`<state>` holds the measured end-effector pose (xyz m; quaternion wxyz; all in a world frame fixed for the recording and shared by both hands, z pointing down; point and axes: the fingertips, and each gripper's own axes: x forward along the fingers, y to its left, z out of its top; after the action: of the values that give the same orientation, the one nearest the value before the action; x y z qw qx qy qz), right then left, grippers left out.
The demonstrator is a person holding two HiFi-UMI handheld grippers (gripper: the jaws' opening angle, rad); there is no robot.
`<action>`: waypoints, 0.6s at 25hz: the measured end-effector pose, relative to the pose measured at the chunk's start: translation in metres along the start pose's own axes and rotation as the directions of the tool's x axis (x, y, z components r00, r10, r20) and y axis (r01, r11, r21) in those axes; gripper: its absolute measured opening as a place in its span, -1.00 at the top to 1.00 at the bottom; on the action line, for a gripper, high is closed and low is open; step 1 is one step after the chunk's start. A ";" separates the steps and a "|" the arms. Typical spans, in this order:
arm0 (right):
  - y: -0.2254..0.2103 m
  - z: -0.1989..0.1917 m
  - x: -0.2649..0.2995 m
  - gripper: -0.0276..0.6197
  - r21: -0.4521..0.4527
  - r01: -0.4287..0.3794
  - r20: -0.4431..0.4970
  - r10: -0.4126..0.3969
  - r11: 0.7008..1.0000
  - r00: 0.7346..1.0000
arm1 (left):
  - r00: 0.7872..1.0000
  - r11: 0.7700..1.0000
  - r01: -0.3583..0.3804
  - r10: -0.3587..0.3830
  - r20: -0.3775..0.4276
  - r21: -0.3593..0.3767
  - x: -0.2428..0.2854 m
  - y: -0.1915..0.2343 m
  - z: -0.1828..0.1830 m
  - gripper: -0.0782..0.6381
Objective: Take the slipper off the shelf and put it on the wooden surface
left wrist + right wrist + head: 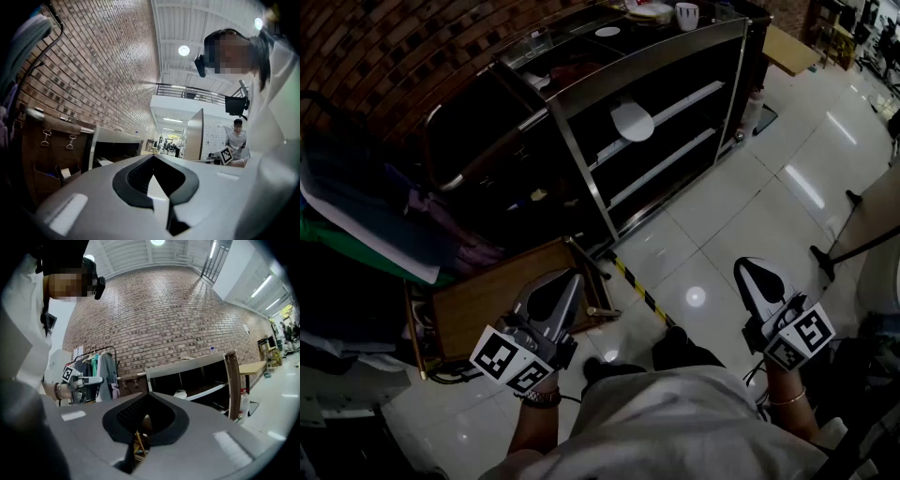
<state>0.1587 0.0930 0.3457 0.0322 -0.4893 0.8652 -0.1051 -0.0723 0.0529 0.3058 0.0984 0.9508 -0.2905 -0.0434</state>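
A white slipper (632,120) lies on an upper board of the dark metal-framed shelf (581,169); in the right gripper view the slipper (180,393) shows as a small pale shape inside the shelf (187,367). The wooden surface (487,298) sits low on the floor, left of the shelf's near corner. My left gripper (570,278) hangs shut and empty over that wood's right edge. My right gripper (748,268) is shut and empty over the white floor tiles, well away from the shelf. Both point up and forward, jaw tips (152,157) (147,394) closed.
Clothes (403,225) hang on a rack left of the shelf. Cups and plates (661,11) stand on the shelf's top. A yellow-black tape strip (637,286) runs across the glossy tiles. A tripod leg (848,248) stands at the right. A bottle (242,404) stands beside the shelf.
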 end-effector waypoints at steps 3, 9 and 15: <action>-0.035 0.005 -0.006 0.90 -0.018 -0.019 -0.011 0.019 1.000 1.000 | 1.000 1.000 0.002 -0.002 0.006 -0.016 0.040 -0.014 -0.005 0.78; -0.079 -0.012 0.021 0.84 0.023 -0.044 -0.037 0.045 0.999 0.998 | 0.999 0.999 -0.008 0.006 -0.041 -0.048 0.081 0.000 -0.024 0.78; -0.097 -0.011 0.080 0.81 0.062 -0.093 -0.050 0.096 0.994 0.994 | 0.998 1.000 -0.019 0.017 -0.055 -0.020 0.123 0.054 -0.017 0.78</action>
<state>0.1963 -0.0221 0.3812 0.0287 -0.4436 0.8844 -0.1421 0.0020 -0.0572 0.3304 0.1166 0.9479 -0.2958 -0.0193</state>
